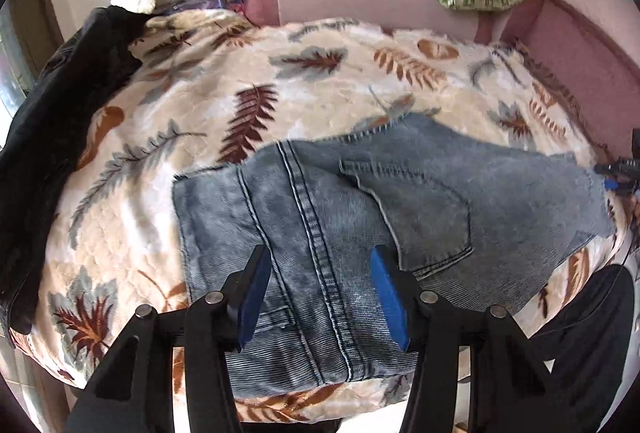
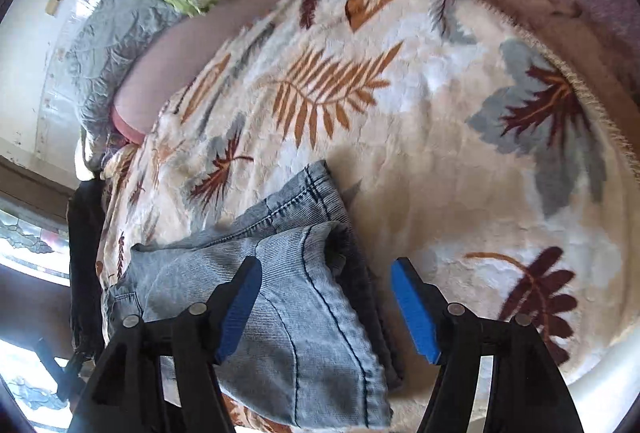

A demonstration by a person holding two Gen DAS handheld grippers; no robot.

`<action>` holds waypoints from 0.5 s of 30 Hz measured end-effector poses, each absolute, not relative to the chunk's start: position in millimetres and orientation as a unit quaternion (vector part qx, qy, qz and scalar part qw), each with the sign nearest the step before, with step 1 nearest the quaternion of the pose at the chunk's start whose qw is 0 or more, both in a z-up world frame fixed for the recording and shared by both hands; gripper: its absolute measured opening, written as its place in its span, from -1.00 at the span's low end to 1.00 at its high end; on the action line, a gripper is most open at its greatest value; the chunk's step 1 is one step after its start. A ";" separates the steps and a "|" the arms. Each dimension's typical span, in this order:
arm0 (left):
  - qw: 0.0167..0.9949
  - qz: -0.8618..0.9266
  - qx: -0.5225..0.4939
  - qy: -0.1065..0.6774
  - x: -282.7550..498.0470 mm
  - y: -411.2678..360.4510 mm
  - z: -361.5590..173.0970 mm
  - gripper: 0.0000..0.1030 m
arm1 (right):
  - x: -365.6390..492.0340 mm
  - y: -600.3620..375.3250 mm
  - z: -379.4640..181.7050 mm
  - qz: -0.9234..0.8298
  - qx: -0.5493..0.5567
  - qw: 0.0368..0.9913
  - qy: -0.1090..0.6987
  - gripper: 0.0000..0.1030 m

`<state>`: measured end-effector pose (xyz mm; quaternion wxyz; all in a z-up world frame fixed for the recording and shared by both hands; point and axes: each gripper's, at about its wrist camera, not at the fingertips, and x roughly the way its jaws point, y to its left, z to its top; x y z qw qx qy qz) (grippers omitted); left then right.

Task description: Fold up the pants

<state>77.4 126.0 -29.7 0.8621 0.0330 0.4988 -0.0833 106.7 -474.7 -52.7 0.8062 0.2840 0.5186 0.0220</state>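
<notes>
The jeans [image 1: 340, 201] are lying folded on the leaf-print blanket [image 1: 224, 81], near its front edge, back pocket facing up. The left gripper [image 1: 320, 265] is hanging over the waist end with its blue pads [image 1: 386, 289] spread apart, gripping nothing. The right gripper [image 2: 326, 281] is hovering over the other end of the jeans [image 2: 288, 297], its fingers likewise parted and not pinching the denim. A dark garment [image 1: 60, 137] is lying along the blanket's left edge.
</notes>
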 end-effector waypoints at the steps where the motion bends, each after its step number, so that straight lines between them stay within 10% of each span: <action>1: 0.854 -0.072 0.041 0.514 80.7 124.0 -45.3 0.03 | 112.2 -468.4 -51.1 0.022 0.262 0.808 0.526 -0.56; 3: 0.843 -0.068 0.039 0.533 80.4 128.6 -70.4 0.08 | 119.5 -458.0 -37.1 0.015 0.212 0.826 0.522 -0.87; 9: 0.846 -0.076 0.011 0.528 78.6 138.1 -76.8 0.13 | 131.2 -447.3 -1.6 -0.019 0.132 0.879 0.457 -0.86; 15: 0.846 -0.078 0.010 0.528 81.2 138.9 -76.8 0.16 | 116.9 -461.2 -55.1 -0.048 0.161 0.849 0.501 -0.21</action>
